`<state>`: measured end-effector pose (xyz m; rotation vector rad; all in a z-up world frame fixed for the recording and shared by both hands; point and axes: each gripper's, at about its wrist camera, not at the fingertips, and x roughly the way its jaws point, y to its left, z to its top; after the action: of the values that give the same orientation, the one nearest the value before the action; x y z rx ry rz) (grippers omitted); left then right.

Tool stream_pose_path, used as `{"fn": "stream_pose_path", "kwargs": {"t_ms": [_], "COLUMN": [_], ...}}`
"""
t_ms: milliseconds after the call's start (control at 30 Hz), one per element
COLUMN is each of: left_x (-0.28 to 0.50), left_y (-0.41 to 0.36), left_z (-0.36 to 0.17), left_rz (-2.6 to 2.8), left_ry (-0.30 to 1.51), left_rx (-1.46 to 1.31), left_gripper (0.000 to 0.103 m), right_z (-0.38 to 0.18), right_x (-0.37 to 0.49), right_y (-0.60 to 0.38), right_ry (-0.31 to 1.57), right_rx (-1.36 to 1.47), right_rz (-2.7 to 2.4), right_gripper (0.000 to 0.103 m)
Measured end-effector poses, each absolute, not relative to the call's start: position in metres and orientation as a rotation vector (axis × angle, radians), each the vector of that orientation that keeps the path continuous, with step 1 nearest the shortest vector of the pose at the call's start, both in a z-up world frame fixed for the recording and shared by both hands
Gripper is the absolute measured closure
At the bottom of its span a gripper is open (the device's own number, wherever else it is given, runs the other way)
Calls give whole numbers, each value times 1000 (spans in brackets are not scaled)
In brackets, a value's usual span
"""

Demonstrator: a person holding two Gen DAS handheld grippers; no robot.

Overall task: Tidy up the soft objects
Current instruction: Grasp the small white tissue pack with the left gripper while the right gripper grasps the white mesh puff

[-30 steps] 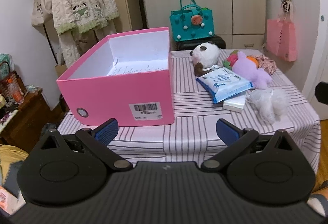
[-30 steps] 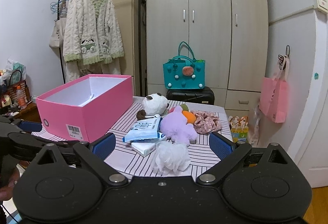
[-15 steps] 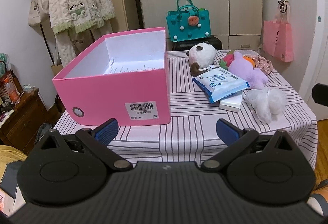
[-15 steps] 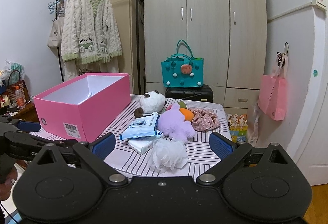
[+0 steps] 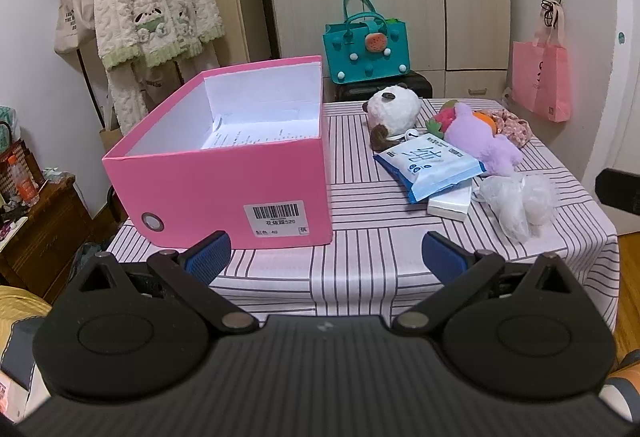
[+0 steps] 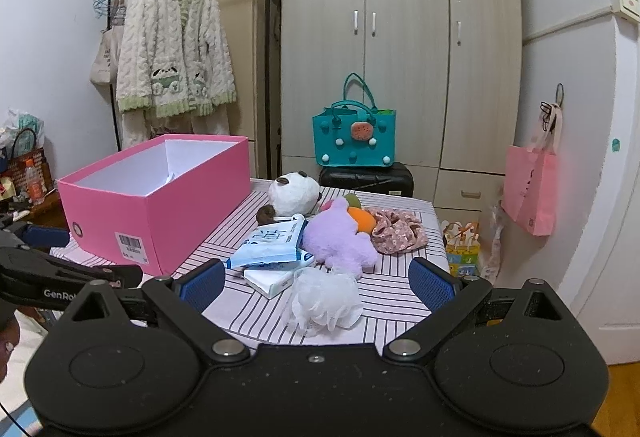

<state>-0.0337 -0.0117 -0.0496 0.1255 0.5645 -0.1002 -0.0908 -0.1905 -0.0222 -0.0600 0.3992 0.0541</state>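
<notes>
An open pink box (image 5: 224,193) (image 6: 160,205) stands on the left of the striped table (image 5: 360,249), with only a printed paper inside. To its right lie a white panda plush (image 5: 394,109) (image 6: 294,193), a purple plush (image 5: 480,141) (image 6: 340,237), a blue tissue pack (image 5: 428,165) (image 6: 272,245), a white box (image 5: 450,201), a white mesh puff (image 5: 516,203) (image 6: 324,301) and a floral cloth (image 6: 396,233). My left gripper (image 5: 326,257) hangs open before the table's near edge. My right gripper (image 6: 316,283) is open just short of the puff.
A teal bag (image 6: 354,137) sits on a black case behind the table. A pink bag (image 6: 530,189) hangs on the white wall at right. A coat rack with a knitted jacket (image 6: 174,49) stands at back left, a wooden cabinet (image 5: 40,233) at far left.
Both grippers have drawn back a little from the table, so the box and the soft things look smaller and farther. Neither has closed or touched anything.
</notes>
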Motion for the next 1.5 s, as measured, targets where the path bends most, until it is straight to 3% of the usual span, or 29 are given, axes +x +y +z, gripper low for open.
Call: {"fn": "stream_pose_path", "kwargs": {"t_ms": [267, 500, 700, 867, 1000, 1500], "left_x": [-31, -13, 12, 35, 49, 80], "left_y": [-7, -31, -62, -75, -82, -95], "left_z": [-36, -32, -54, -75, -88, -109], "left_rz": [-159, -287, -381, -470, -481, -466], "left_ry": [521, 540, 605, 684, 709, 694], "left_rx": [96, 118, 141, 113, 121, 149], "left_gripper": [0, 5, 33, 48, 49, 49], "right_z": [-26, -50, -70, -85, -94, -110], "right_x": [-94, -63, -39, -23, -11, 21], "right_y": [-232, -248, -246, -247, -249, -239], "right_ry": [280, 386, 437, 478, 511, 516], "right_rx": [-35, -51, -82, -115, -124, -214], "right_rz": [116, 180, 278, 335, 372, 452], "right_gripper": [3, 3, 4, 7, 13, 14]}}
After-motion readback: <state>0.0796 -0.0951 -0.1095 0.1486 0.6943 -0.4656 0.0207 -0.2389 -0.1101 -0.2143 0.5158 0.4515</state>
